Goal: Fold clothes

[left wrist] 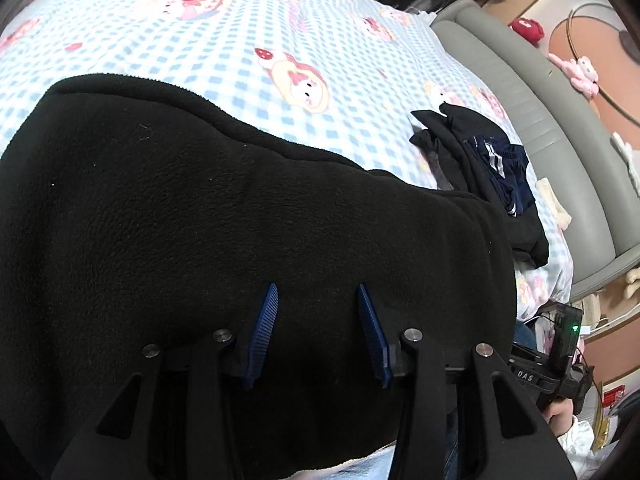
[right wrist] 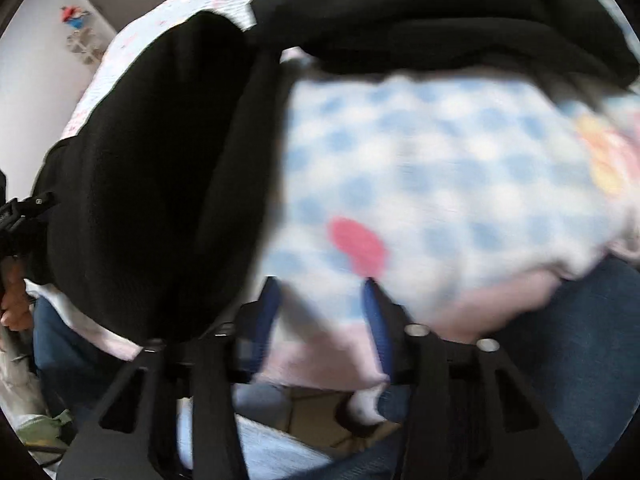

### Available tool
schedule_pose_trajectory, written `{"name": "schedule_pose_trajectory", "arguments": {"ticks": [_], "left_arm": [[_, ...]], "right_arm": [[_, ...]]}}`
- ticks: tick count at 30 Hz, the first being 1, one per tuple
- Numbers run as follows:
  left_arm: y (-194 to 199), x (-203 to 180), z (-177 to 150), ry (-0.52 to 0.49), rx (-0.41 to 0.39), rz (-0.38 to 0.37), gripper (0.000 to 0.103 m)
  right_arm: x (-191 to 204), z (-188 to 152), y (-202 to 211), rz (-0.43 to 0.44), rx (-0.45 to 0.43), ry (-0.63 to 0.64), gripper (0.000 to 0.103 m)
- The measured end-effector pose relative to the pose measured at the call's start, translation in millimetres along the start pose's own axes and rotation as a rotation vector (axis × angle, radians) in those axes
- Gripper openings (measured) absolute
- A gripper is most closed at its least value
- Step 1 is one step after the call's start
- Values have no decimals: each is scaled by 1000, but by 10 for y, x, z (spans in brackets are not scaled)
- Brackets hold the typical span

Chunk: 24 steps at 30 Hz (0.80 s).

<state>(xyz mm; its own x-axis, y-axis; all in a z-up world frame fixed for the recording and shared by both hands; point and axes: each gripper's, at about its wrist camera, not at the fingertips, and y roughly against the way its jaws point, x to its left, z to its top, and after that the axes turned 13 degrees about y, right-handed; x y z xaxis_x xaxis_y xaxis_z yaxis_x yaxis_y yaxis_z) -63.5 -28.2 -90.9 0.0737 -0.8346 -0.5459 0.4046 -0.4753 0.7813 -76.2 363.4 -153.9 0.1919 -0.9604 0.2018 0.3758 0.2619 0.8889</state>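
- Left tongs (left wrist: 316,292) sit nearest in the left wrist view, blue pads spread over the black fleece garment (left wrist: 200,208), nothing pinched between them; whether the tips touch the cloth I cannot tell.
- Right tongs (right wrist: 320,284) are blurred at 6 o'clock of the right wrist view, spread over the checked blanket (right wrist: 420,160), holding nothing, with the fleece edge (right wrist: 160,160) just beside them toward 9 o'clock.
- My judgement: I am between folds, both tongs free, about to take a new hold on the fleece.
- Next, I think each of the tongs must close on an edge of the fleece, right one shifting toward 9 o'clock first.
- Farther off, toward 2 o'clock in the left wrist view, a pile of dark clothes (left wrist: 480,176) lies on the bed beside the grey bed frame (left wrist: 560,120).
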Motion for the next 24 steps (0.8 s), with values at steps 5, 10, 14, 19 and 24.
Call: {"name": "schedule_pose_trajectory", "arguments": {"ticks": [5, 10, 14, 19, 24], "left_arm": [[406, -108, -164, -82, -67, -71, 53], [510, 130, -374, -9, -115, -90, 55], [607, 591, -307, 117, -128, -39, 24], [977, 903, -184, 111, -178, 89, 29], [1197, 625, -341, -2, -293, -9, 64]], "right_arm": [[247, 138, 414, 66, -155, 35, 56], [746, 362, 348, 152, -187, 174, 66], [743, 251, -112, 87, -61, 148, 64], [564, 152, 30, 55, -94, 97, 70], [753, 241, 363, -6, -238, 148, 69]]}}
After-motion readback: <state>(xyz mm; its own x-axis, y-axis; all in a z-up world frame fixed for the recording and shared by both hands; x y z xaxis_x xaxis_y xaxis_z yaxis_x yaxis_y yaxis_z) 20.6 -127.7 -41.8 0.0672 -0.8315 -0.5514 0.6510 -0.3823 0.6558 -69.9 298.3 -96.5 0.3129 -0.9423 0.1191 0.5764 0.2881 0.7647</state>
